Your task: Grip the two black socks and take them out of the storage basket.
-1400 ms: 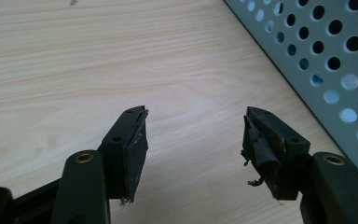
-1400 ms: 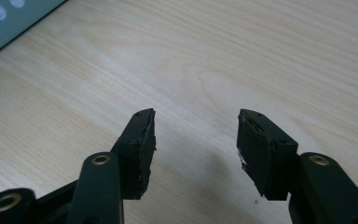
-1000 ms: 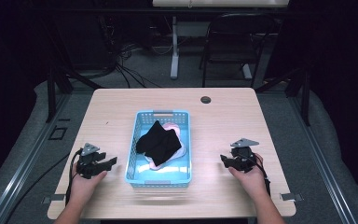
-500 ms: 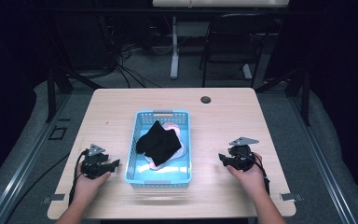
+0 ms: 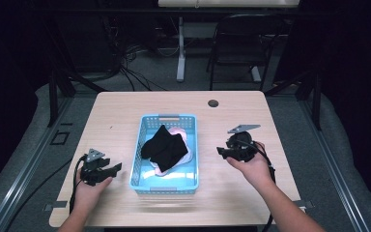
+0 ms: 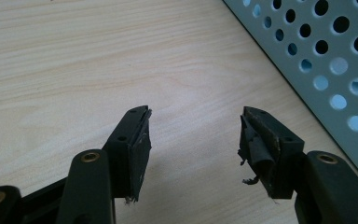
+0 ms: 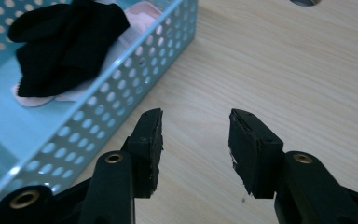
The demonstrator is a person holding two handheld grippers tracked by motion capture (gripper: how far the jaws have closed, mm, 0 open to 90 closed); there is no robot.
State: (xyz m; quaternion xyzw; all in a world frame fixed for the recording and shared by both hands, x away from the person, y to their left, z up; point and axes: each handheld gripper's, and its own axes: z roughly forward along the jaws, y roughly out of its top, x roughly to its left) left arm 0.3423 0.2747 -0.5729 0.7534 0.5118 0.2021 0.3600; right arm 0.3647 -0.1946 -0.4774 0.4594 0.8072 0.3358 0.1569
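1. Dark room; wooden table (image 5: 125,116) carries a blue basket (image 5: 169,182) at its centre, black cloth (image 5: 165,147) piled inside on something pink.
2. Left gripper (image 6: 193,133) and right gripper (image 7: 195,128) flank it, jaws apart and empty (likely poised to reach in).

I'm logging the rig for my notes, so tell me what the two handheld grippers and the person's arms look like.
Both are black. The left gripper has blocky jaws with brass-coloured rivets and worn, fraying pads. The right gripper is built the same, its pads chipped at the edges. In the high view each carries a grey three-cornered plate and trails a black cable. The forearms are bare, no sleeves or gloves visible.
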